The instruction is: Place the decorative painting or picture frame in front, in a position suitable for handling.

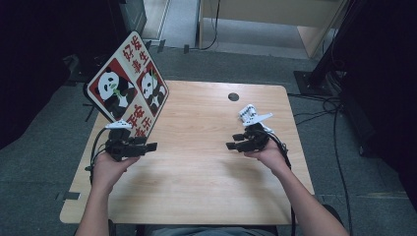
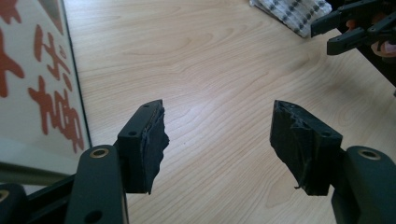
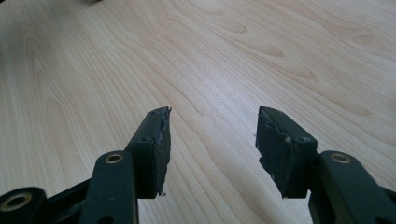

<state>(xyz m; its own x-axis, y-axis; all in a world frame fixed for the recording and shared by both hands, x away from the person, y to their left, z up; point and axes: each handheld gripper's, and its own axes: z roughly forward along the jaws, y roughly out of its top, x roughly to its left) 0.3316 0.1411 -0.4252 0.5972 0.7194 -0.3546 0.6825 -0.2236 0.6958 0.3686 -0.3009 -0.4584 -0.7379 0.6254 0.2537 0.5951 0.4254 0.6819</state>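
L gripper (image 1: 147, 146): held in L hand (image 1: 109, 166), above the wooden table (image 1: 206, 167), jaws point toward table centre.
L jaws: wide apart, nothing btwn them; gap shows bare wood in the L gripper view (image 2: 219, 140).
L pads (image 2: 152, 140): worn, ragged black lining, touching nothing.
Panda sign (image 1: 129, 83): red/white board w/ 2 pandas + red characters, tilted, stands at table's L edge just beside the L gripper; in the L gripper view its face (image 2: 32, 79) sits just outside the L-hand jaw, apart from it, no contact seen.
R gripper (image 1: 235, 141): held in R hand (image 1: 268, 153), jaws point toward table centre, facing the L gripper, well apart from it.
R jaws: wide apart, empty; bare wood btwn them in the R gripper view (image 3: 212, 140).
R pads (image 3: 161, 144): frayed edges, touching nothing.
Checked cloth (image 2: 292, 11): grey/white pattern, far end of table ahead of L jaws, just beside the R gripper (image 2: 350, 30); partly cut off, can't tell if it touches.
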